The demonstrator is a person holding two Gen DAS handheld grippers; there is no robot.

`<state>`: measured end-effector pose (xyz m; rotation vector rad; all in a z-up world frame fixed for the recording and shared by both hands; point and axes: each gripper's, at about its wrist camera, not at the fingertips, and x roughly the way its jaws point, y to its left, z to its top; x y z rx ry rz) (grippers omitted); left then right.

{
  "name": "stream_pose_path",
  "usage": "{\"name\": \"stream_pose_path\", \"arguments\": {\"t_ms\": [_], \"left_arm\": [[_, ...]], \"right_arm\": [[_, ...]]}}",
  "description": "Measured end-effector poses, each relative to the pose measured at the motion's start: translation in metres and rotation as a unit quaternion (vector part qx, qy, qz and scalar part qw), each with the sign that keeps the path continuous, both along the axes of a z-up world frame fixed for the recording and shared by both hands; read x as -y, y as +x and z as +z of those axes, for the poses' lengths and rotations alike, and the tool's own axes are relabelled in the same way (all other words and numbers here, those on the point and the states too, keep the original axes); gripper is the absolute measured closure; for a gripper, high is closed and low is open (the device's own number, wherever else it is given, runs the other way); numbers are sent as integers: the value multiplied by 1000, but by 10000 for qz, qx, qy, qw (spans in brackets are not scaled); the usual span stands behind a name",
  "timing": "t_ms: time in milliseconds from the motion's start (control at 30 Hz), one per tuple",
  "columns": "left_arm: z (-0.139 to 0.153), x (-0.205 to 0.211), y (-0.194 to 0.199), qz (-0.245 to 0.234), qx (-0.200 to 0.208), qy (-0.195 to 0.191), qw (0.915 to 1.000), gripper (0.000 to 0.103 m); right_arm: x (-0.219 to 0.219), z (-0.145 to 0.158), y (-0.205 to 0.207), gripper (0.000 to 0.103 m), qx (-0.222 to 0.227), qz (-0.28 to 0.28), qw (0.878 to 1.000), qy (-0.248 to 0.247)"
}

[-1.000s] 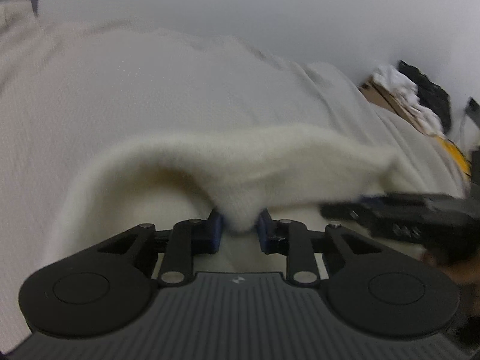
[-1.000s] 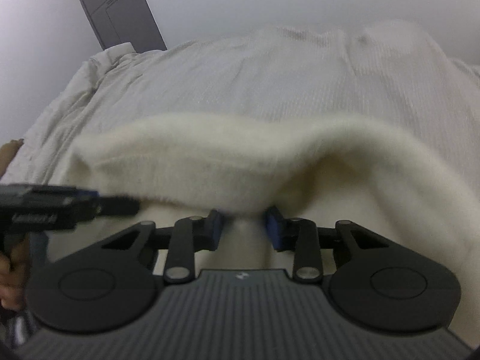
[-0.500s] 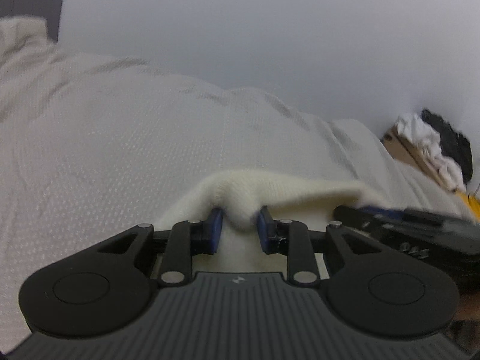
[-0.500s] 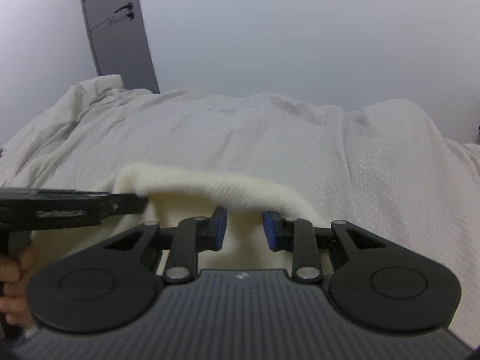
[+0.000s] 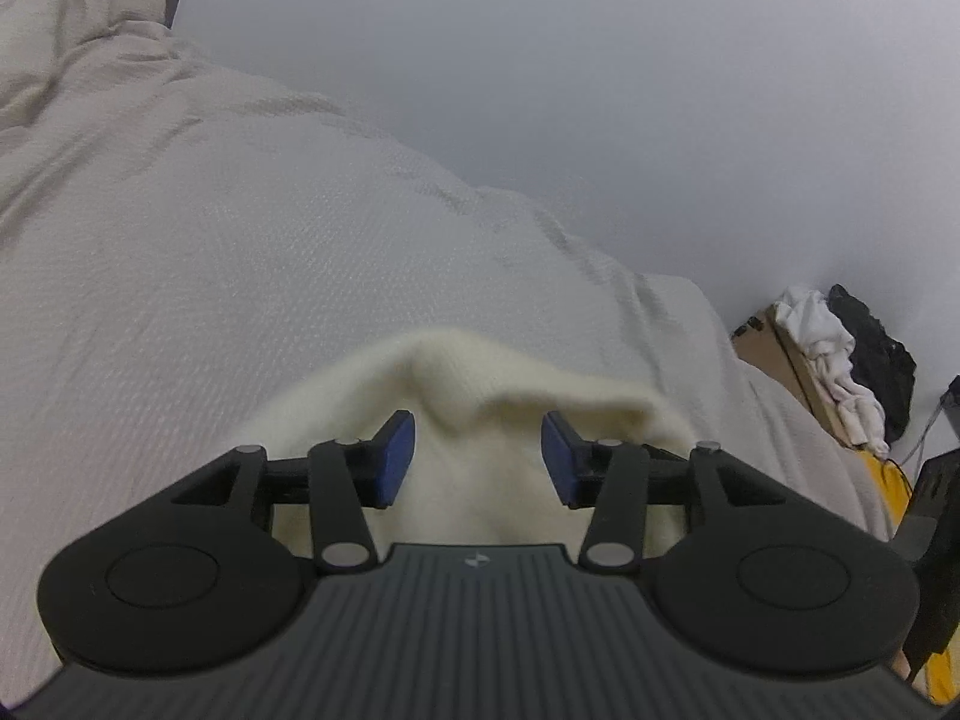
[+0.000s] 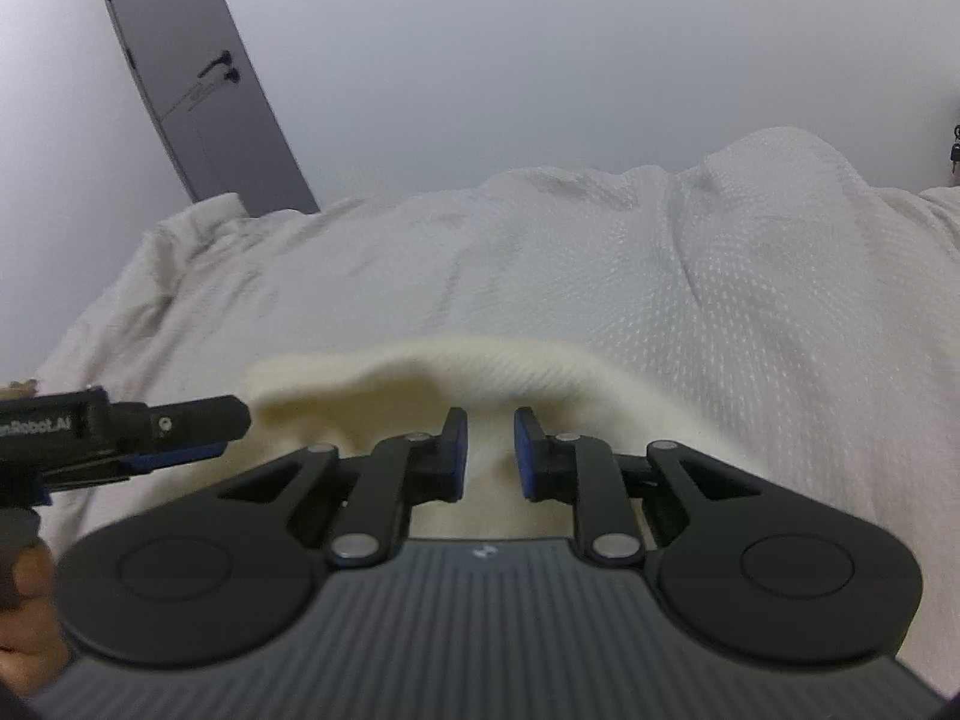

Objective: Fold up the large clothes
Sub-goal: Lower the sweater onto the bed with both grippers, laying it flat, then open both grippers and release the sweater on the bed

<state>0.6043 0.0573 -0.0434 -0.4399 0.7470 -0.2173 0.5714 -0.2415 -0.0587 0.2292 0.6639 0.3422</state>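
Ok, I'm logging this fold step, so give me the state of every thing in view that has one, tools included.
left tool: open, pads apart, cream fabric between them but not pinched.
right tool: open, narrow gap, not clamped on the fabric.
cream knit garment: released, edge bunched in a soft ridge on the bed.
white bedcover: spread out, wrinkled.
grey door: shut.
cardboard box: white and black clothes heaped on it.

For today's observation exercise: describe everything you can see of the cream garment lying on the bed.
The cream garment looks like a thick, fuzzy knit with a rounded folded edge. It lies slightly humped on the white textured bedspread. The left gripper stands open around a raised pucker, pads clear of it. The right gripper is narrowly parted over the same edge; contact there is unclear.
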Motion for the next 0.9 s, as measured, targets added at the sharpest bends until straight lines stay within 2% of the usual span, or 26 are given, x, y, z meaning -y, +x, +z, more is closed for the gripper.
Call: {"name": "stream_pose_path", "arguments": {"t_ms": [200, 367, 567, 733, 900], "left_arm": [[39, 7, -86, -100, 304, 290, 9991, 50], [67, 8, -182, -83, 493, 240, 9985, 50], [92, 6, -306, -65, 732, 427, 9964, 50], [89, -8, -394, 106, 689, 444, 9966, 50], [66, -28, -466, 420, 630, 473, 9960, 50]], "right_arm": [[-2, 32, -78, 82, 273, 118, 9996, 1], [0, 55, -163, 82, 335, 131, 9992, 157], [1, 83, -271, 82, 619, 244, 9977, 114], [6, 97, -350, 82, 778, 303, 9963, 188], [5, 90, -410, 82, 698, 294, 9971, 89]]}}
